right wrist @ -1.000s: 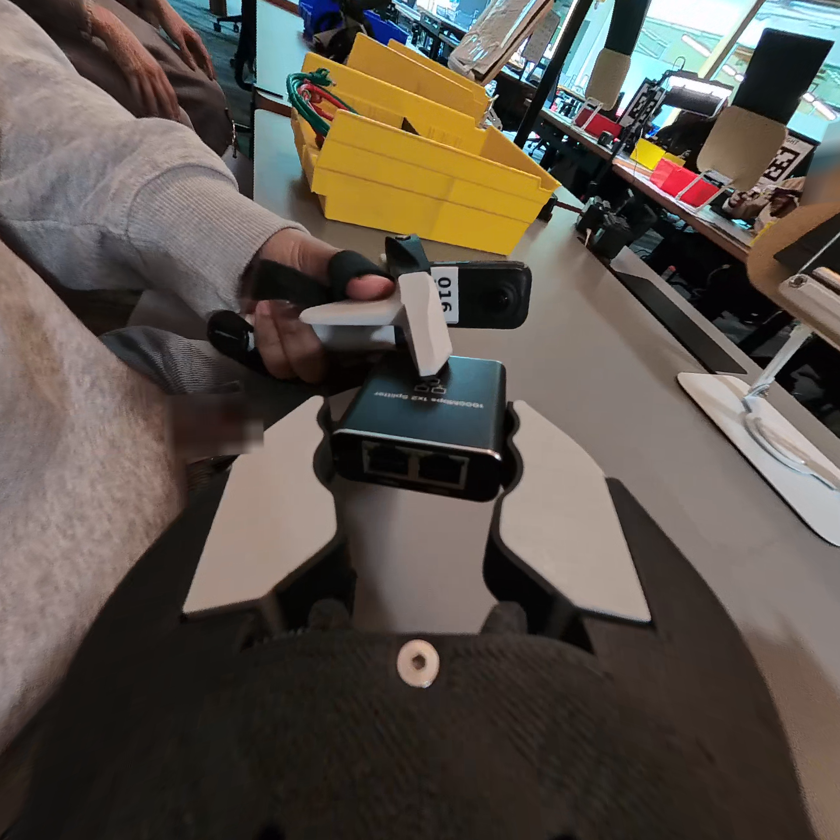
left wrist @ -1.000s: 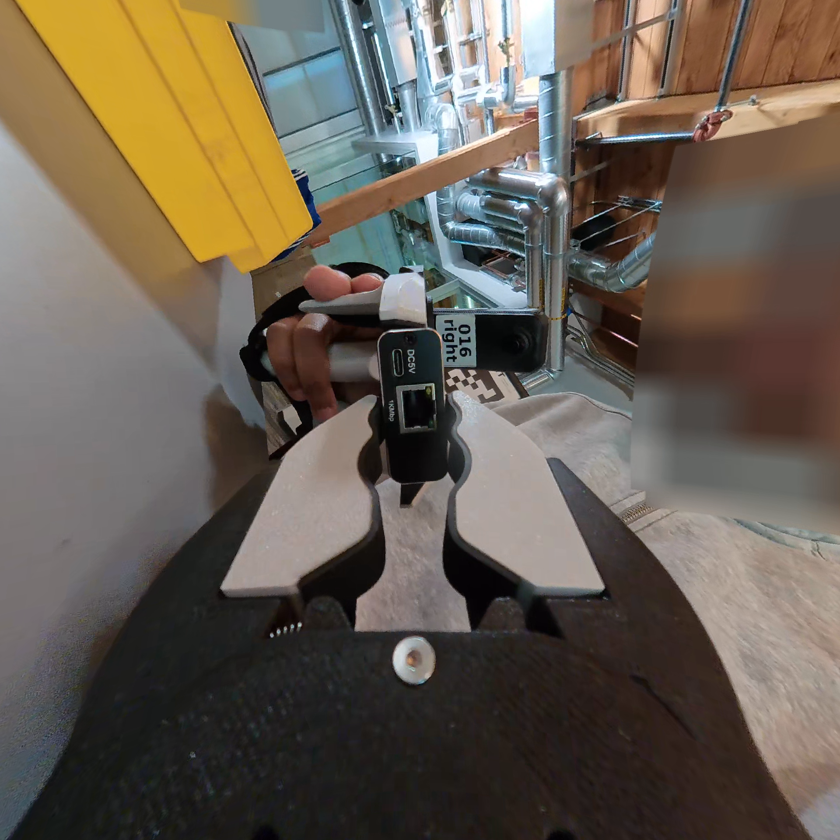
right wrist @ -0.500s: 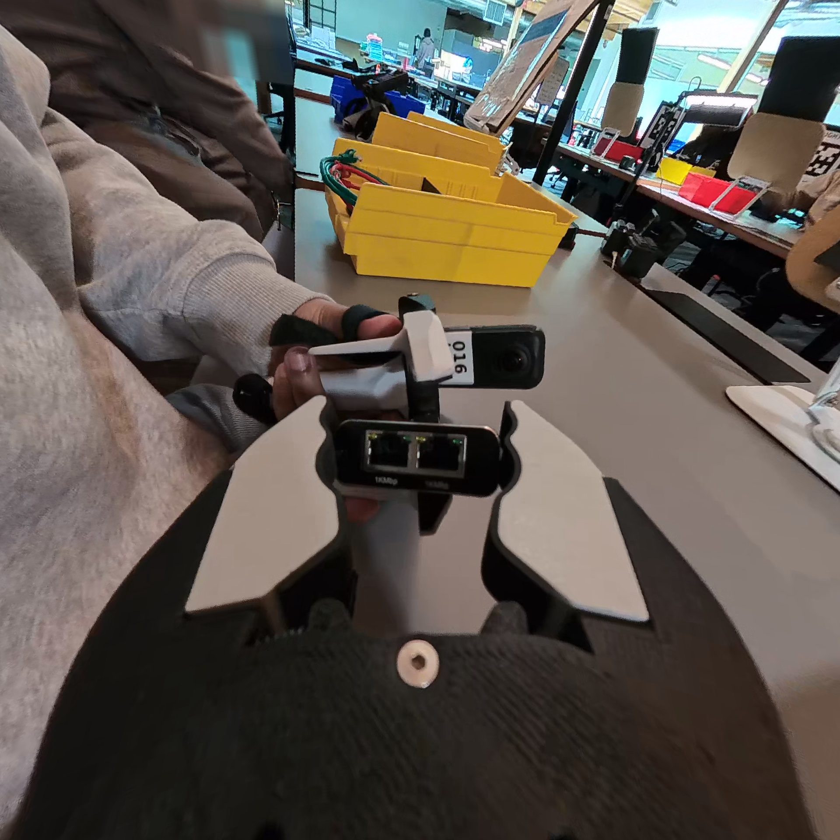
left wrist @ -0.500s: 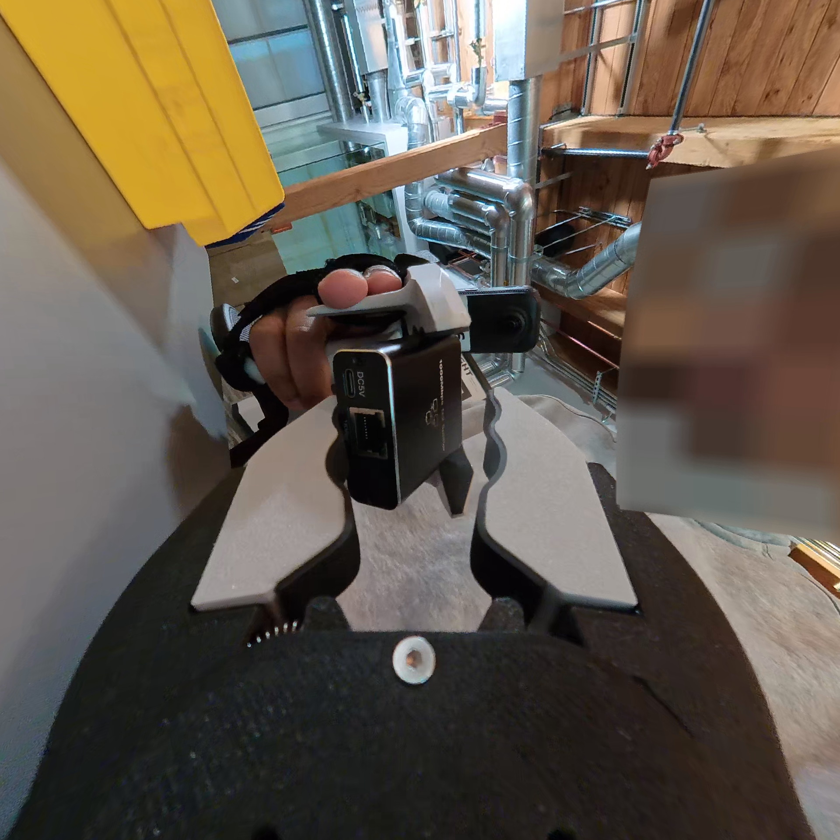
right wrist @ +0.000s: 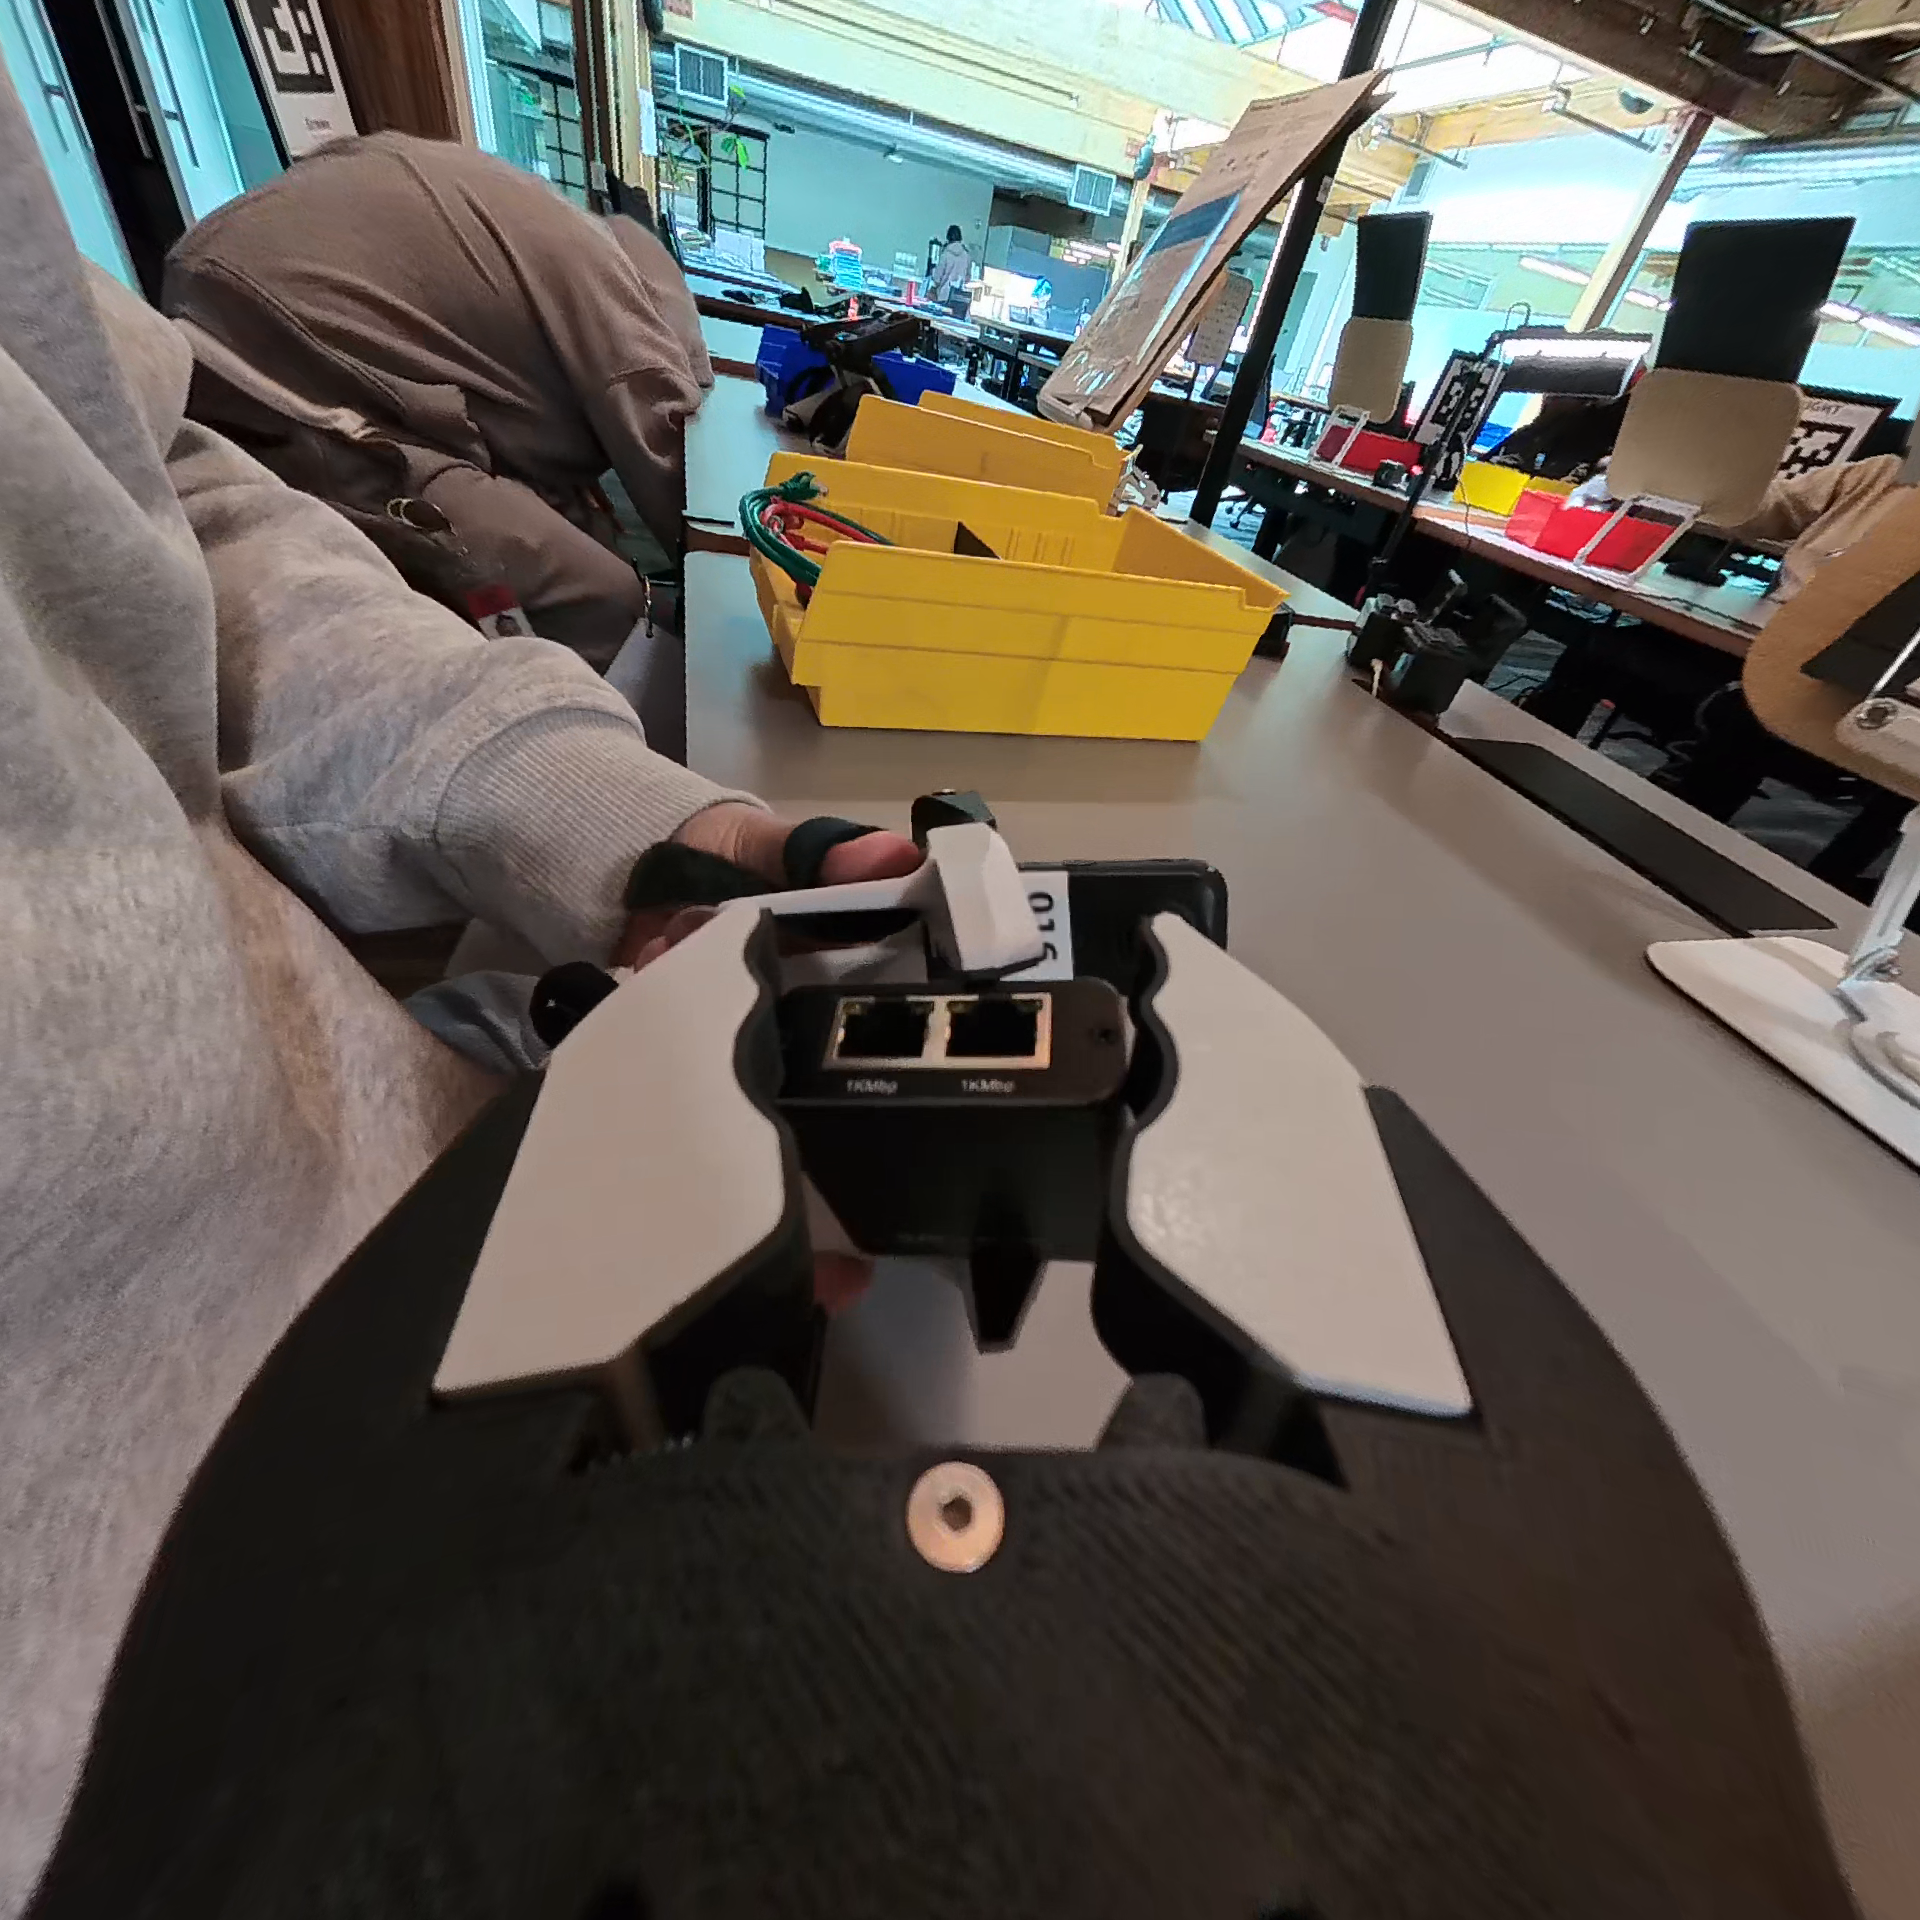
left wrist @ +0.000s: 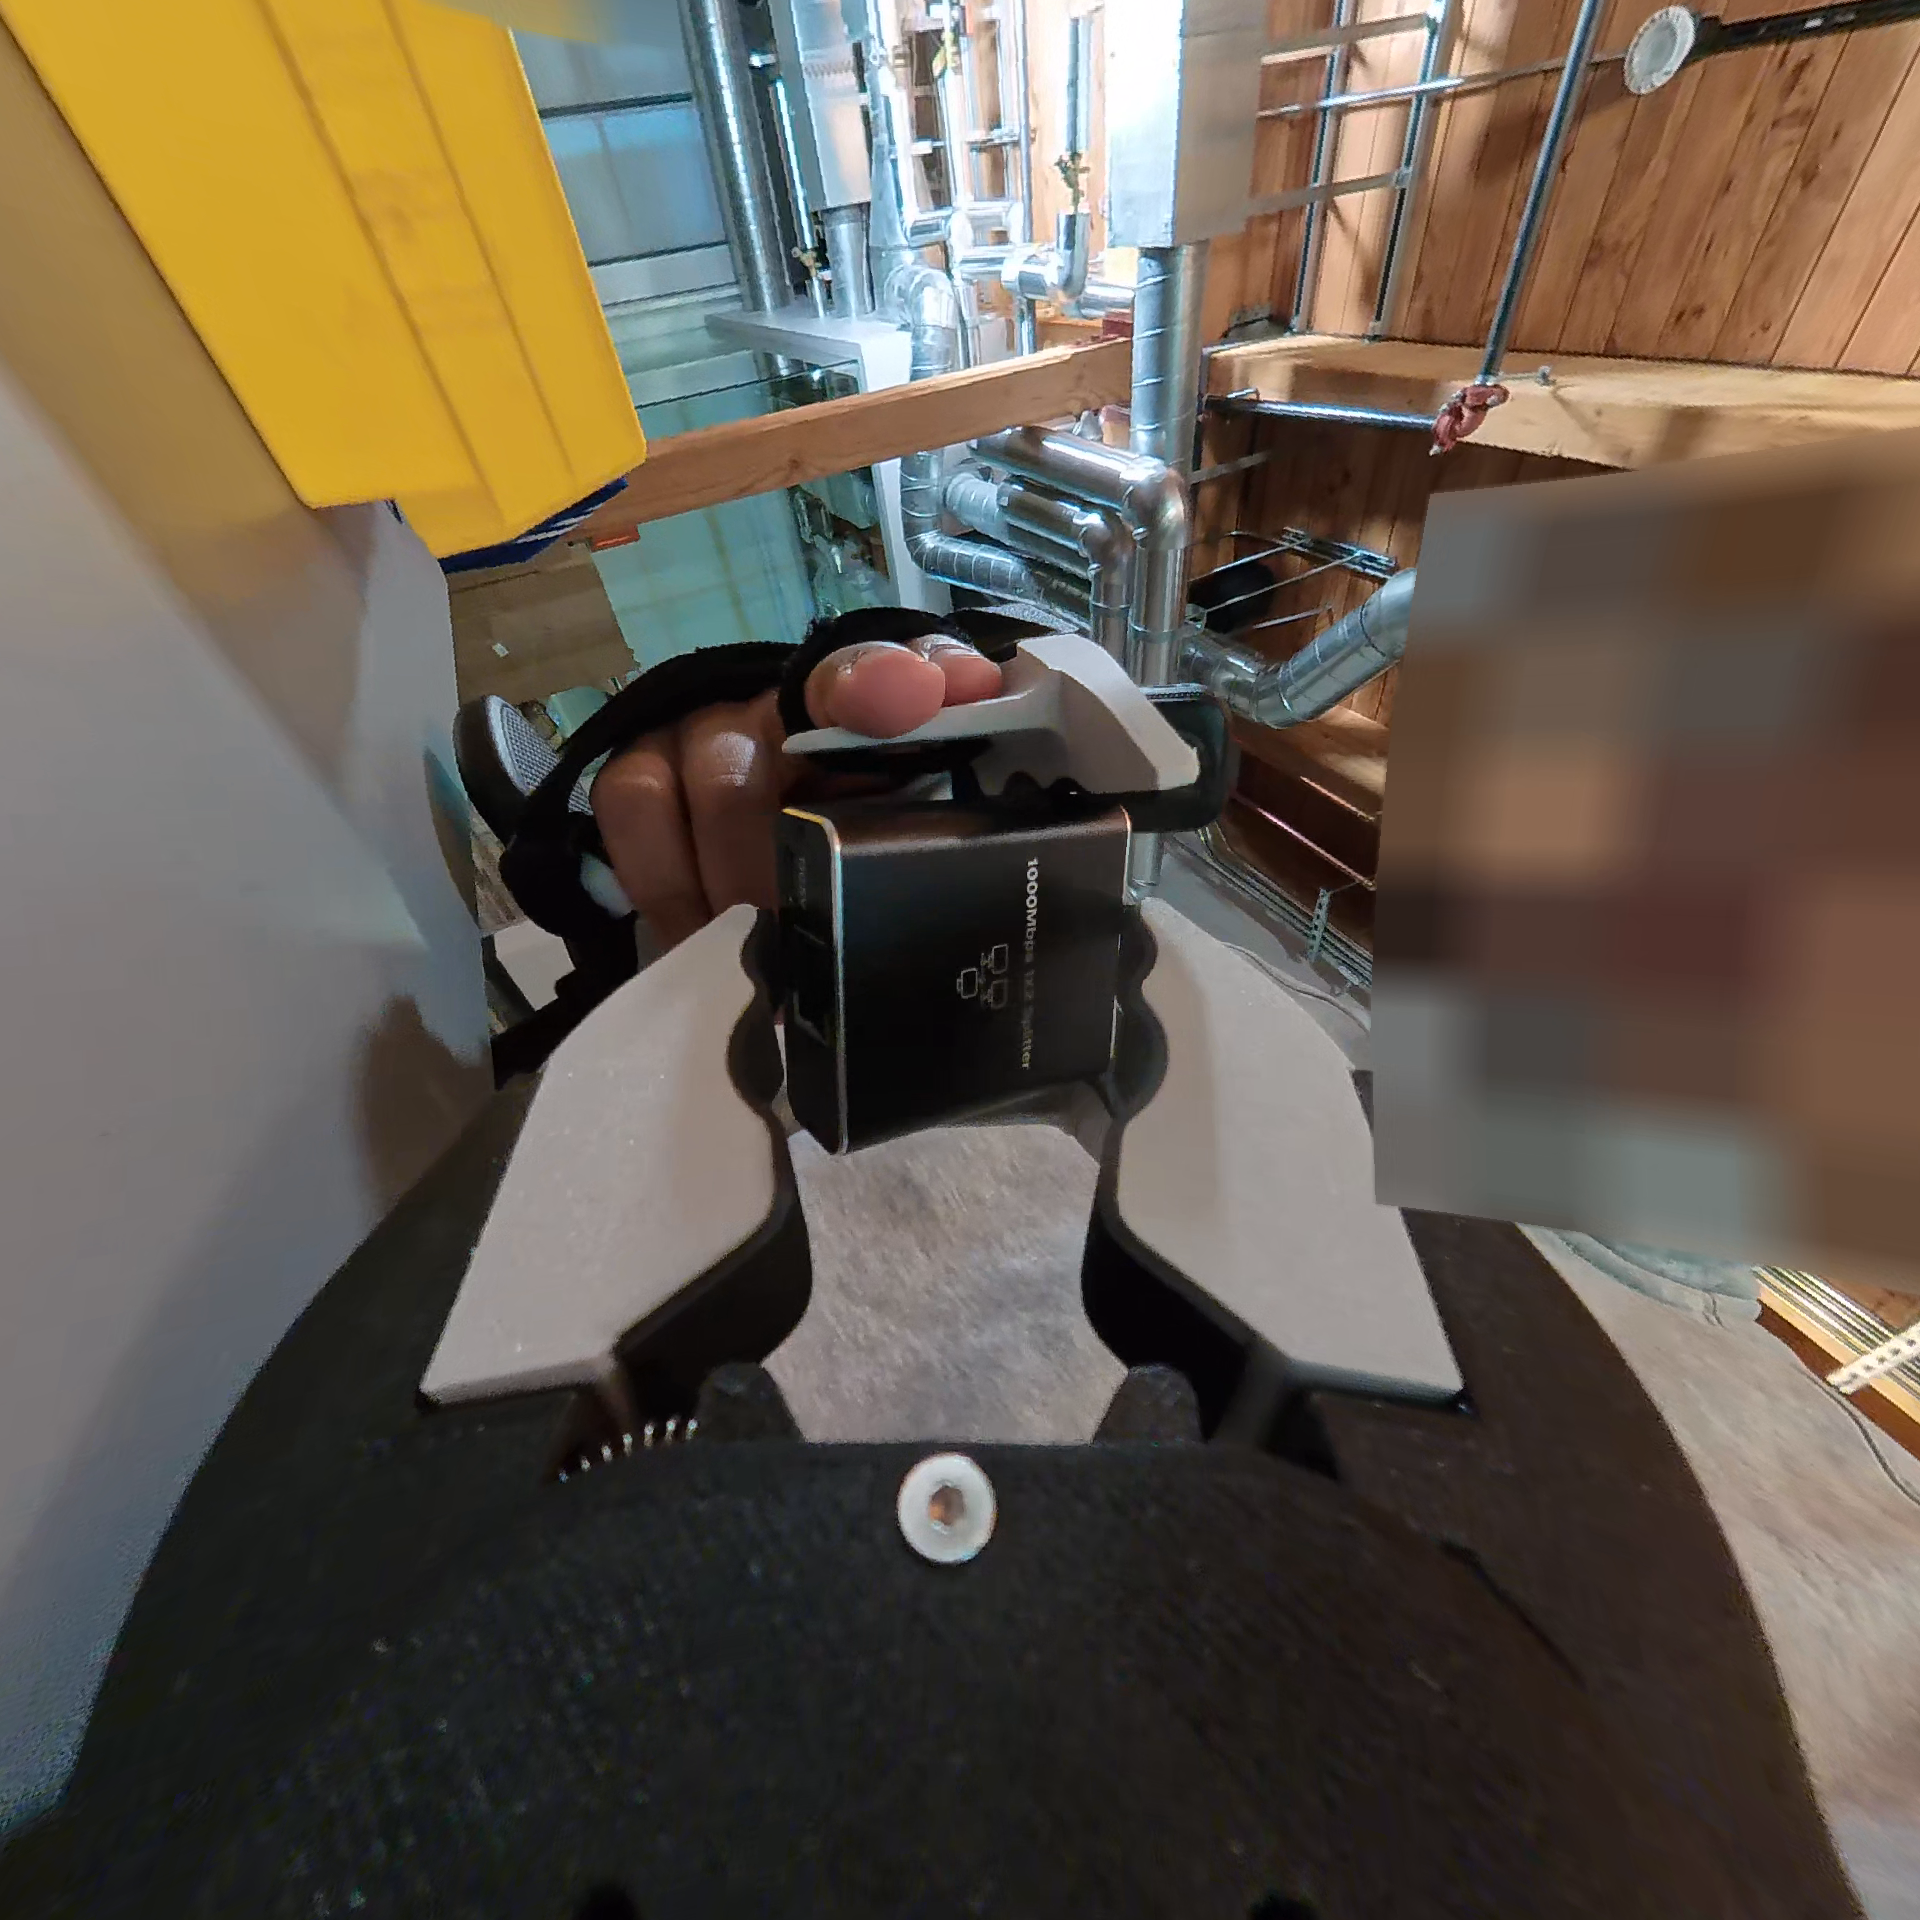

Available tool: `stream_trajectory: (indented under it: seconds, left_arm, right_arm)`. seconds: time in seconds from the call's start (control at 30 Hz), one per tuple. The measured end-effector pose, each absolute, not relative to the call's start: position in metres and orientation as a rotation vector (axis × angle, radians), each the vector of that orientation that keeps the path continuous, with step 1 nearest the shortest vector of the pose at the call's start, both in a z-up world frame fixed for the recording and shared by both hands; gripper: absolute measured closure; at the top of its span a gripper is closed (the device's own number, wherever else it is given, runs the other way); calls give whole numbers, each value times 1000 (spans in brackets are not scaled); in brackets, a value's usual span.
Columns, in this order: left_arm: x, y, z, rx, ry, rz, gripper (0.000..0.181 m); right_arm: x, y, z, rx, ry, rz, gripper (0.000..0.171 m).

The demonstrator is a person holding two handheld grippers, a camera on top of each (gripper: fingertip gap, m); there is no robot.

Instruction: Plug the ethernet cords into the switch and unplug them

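Far ahead of the right gripper (right wrist: 951,1029), over the grey surface (right wrist: 1351,831): a yellow bin (right wrist: 997,665), well apart from both tools. Probably parked there only as storage.

Closed on the switch (right wrist: 945,1143) from both sides, this right gripper, with fingers pressing the two short ends. Likewise clamped on the same switch (left wrist: 966,987), the left gripper (left wrist: 951,997), coming from the opposite side. Looks like a shared hold in the air, above the surface, probably to pass or re-seat the box so that the sockets stay uncovered.

Lying with its long axis across the gap between the right gripper's fingers. Turned with the pair of ports (right wrist: 940,1034) straight back toward the right wrist camera, and with the broad printed face toward the left one.

Coiled at the near left corner of the bin: green and red ethernet cords (right wrist: 800,520). Not yet plugged in, so judged to be at the very start.
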State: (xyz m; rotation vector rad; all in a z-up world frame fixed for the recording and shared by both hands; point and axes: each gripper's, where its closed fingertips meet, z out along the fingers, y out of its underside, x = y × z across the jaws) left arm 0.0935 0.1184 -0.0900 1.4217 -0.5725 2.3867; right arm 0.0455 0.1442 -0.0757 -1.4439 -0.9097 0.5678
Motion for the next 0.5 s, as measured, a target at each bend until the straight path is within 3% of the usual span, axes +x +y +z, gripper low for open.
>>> stream_trajectory:
  seconds: [0.07,0.3,0.5]
  left_arm:
    - [95,122,-91,1461,-587,2404,120]
    - [84,156,-90,1527,-500,2516,159]
    - [81,154,-87,1475,-512,2516,158]
  right_arm:
    - [47,146,-77,-1452,-915,534,106]
    - [57,154,-85,-1452,-965,337,106]
    - [54,155,-88,-1459,-969,320,106]
